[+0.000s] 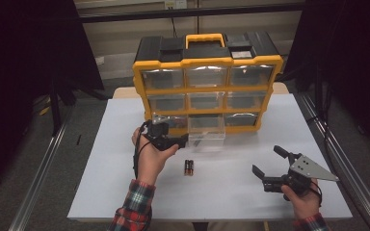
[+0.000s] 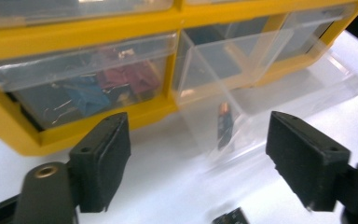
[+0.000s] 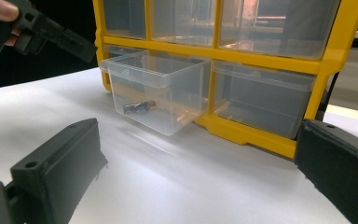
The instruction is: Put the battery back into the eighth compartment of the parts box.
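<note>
Left gripper [image 1: 183, 140] hovers at pulled-out clear drawer [image 1: 206, 129], jaws released, nothing between; one battery [image 3: 140, 107] already inside drawer; two batteries [image 1: 188, 167] on near table [image 1: 101, 192] left to load; right gripper [image 1: 268, 161] spread wide, idle, empty.

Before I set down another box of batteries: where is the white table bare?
Bare: the table left of the left forearm, and the strip between the batteries and the right gripper. Crowded: around the open drawer under the organizer.
</note>
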